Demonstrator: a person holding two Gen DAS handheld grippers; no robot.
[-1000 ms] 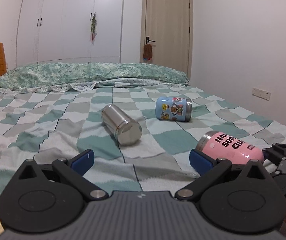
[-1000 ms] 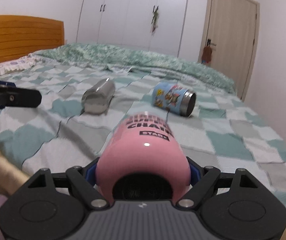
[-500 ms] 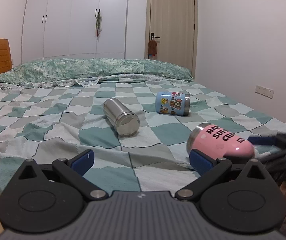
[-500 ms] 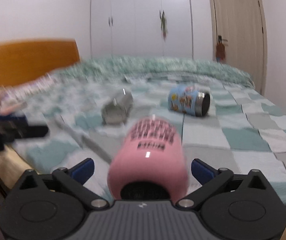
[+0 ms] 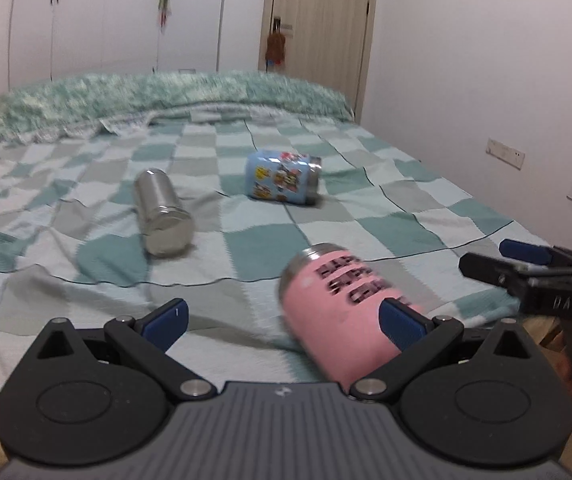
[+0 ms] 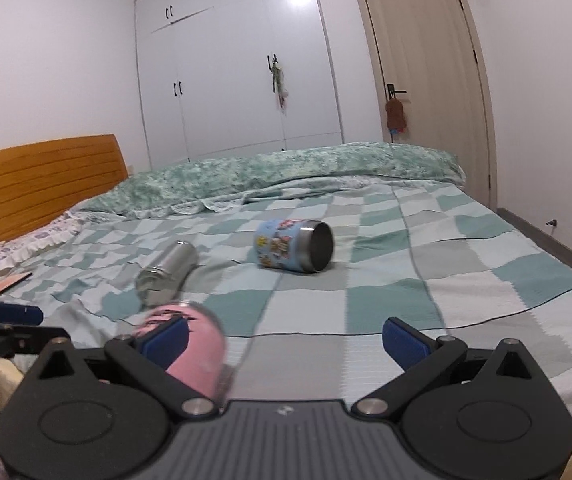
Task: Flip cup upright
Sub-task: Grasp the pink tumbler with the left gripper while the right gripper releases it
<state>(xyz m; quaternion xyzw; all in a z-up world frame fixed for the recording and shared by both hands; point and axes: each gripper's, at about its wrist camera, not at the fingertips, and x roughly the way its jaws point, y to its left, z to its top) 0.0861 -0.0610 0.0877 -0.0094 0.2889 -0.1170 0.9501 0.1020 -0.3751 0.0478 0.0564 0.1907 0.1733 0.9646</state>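
A pink cup (image 5: pixel 338 312) with black lettering lies on its side near the front edge of the bed, blurred. My left gripper (image 5: pixel 281 320) is open, with its right finger (image 5: pixel 402 326) in front of the cup. My right gripper (image 6: pixel 286 340) is open and empty; the pink cup (image 6: pixel 197 352) lies beside and behind its left finger (image 6: pixel 165 340). A blue cartoon cup (image 5: pixel 281 176) and a steel cup (image 5: pixel 161 212) lie on their sides farther back; they also show in the right wrist view, blue (image 6: pixel 294 246) and steel (image 6: pixel 167 272).
The checked green bedspread (image 5: pixel 366 232) covers the bed, with a rolled green quilt (image 6: pixel 306 168) at the back. A wooden headboard (image 6: pixel 41 180) stands at the left. Wardrobe (image 6: pixel 237 80) and door (image 6: pixel 426 80) lie beyond. The right gripper shows in the left wrist view (image 5: pixel 526 272).
My right gripper has opened and let go of the pink cup, then swung right. The cup now lies on the bed to its left. My left gripper has moved closer to the cup.
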